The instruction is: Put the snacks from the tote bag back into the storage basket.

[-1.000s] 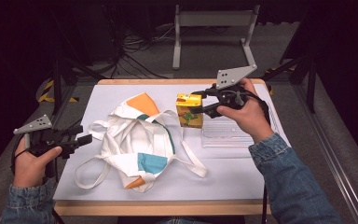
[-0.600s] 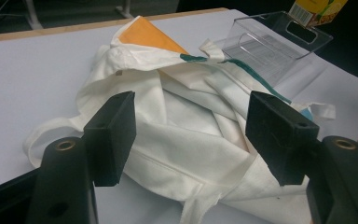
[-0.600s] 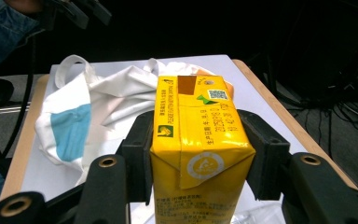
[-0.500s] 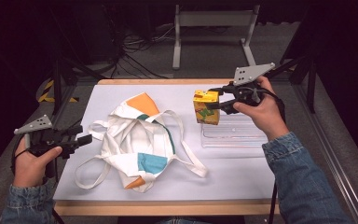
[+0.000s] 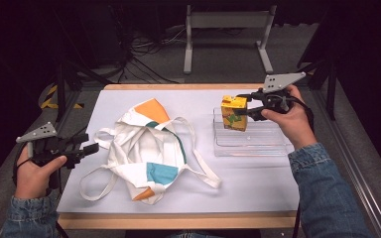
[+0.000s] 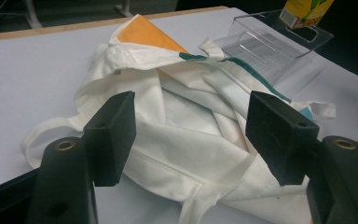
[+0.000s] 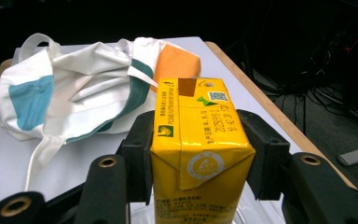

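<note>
My right gripper [image 5: 241,106] is shut on a yellow juice carton [image 5: 233,113], holding it upright over the left end of a clear plastic tray [image 5: 265,143]. In the right gripper view the jaws press the carton [image 7: 200,144] from both sides, and beyond it lies a white tote bag [image 7: 70,100]. The bag [image 5: 146,148], crumpled, with orange and teal patches, lies mid-table. At the table's left edge my left gripper [image 5: 90,143] is open and points at the bag. Its view shows the bag [image 6: 177,112] just past the spread jaws, with the tray [image 6: 272,44] and carton [image 6: 305,10] farther off.
The white table top [image 5: 258,183] ends in a wooden edge at front and back. The bag's straps [image 5: 203,171] trail toward the tray and the front. Behind the table are a metal stand [image 5: 225,37] and floor cables.
My right gripper has carried the carton rightward, away from the bag, to above the tray's left end. The left gripper has stayed put.
</note>
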Tool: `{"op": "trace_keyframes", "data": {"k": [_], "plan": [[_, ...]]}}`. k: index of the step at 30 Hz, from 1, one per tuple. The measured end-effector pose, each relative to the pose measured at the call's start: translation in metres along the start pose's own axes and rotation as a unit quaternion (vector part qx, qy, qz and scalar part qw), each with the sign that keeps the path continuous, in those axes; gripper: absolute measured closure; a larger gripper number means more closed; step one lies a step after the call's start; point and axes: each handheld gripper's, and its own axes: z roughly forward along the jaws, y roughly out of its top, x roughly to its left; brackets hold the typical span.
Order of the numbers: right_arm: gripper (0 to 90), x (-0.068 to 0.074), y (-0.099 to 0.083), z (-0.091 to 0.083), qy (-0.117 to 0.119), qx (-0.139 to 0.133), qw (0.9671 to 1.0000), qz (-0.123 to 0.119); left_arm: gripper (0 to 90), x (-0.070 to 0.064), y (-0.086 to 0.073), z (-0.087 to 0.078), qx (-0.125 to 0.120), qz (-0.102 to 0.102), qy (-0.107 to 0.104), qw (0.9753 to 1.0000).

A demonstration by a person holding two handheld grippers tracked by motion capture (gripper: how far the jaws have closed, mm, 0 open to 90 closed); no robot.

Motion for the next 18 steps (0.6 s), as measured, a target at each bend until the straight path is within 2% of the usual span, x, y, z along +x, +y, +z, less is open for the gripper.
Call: {"op": "trace_keyframes", "data": {"k": [7,18], "plan": [[50.7,-0.004,-0.016,0.002,0.005,0.003,1.0000,0.003,34.3,0.000,0.000,0.000,0.002,-0.001,0.001,1.0000],[50.7,-0.001,-0.027,0.008,0.023,0.001,0.9997,-0.005,34.4,0.000,0.000,0.001,0.003,0.001,0.001,1.0000]]}}
